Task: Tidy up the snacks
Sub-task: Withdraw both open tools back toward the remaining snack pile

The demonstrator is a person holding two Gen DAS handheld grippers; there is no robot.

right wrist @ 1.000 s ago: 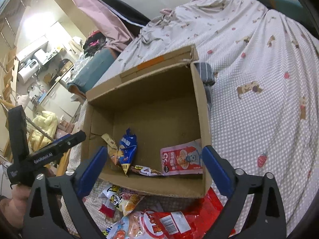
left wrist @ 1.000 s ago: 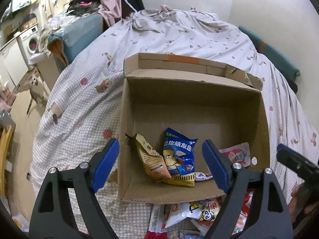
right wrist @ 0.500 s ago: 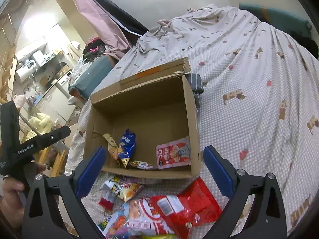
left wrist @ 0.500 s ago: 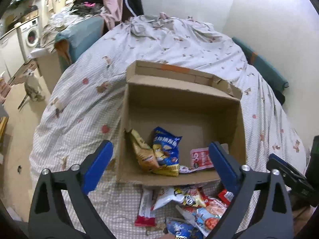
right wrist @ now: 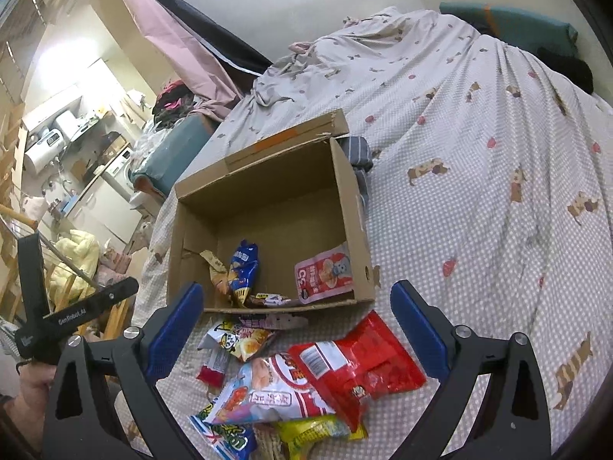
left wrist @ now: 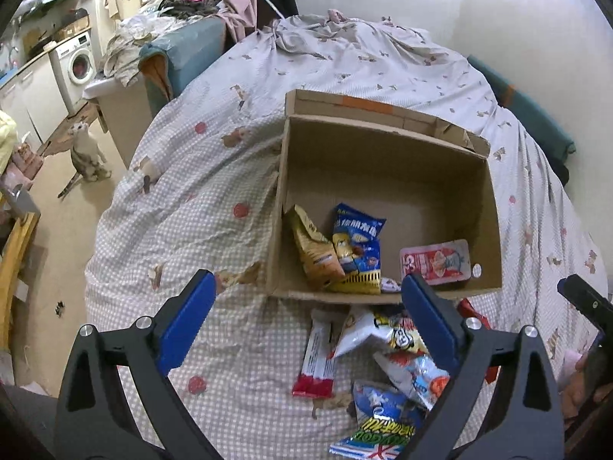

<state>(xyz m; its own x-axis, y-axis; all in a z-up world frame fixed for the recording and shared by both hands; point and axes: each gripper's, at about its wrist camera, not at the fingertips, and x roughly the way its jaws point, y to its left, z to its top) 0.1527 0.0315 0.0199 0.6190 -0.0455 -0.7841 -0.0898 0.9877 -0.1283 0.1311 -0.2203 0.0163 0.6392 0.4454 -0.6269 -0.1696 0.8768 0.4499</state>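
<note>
An open cardboard box (left wrist: pixel 387 145) (right wrist: pixel 268 176) lies on the bed. Inside it are a tan packet (left wrist: pixel 312 251), a blue packet (left wrist: pixel 358 237) (right wrist: pixel 243 268) and a pink-red flat packet (left wrist: pixel 436 262) (right wrist: pixel 325 272). Loose snacks lie on the bed in front of the box: a red bag (right wrist: pixel 358 362), a white-red bag (right wrist: pixel 268 391), a red-white bar (left wrist: pixel 318 360), a white chip bag (left wrist: pixel 367 331) and a blue-green bag (left wrist: pixel 379 421). My left gripper (left wrist: pixel 306 329) is open and empty above the pile. My right gripper (right wrist: pixel 295 333) is open and empty above the pile.
The bed carries a dotted quilt (right wrist: pixel 479 191) with rumpled bedding at the far end. A cat (left wrist: pixel 86 149) sits on the floor at the left, near a washing machine (left wrist: pixel 78 63). A wooden chair (left wrist: pixel 15 245) stands at the left edge.
Both grippers have pulled back and up from the box, so the box looks smaller and the snack pile in front of it has come into view. Both stay open.
</note>
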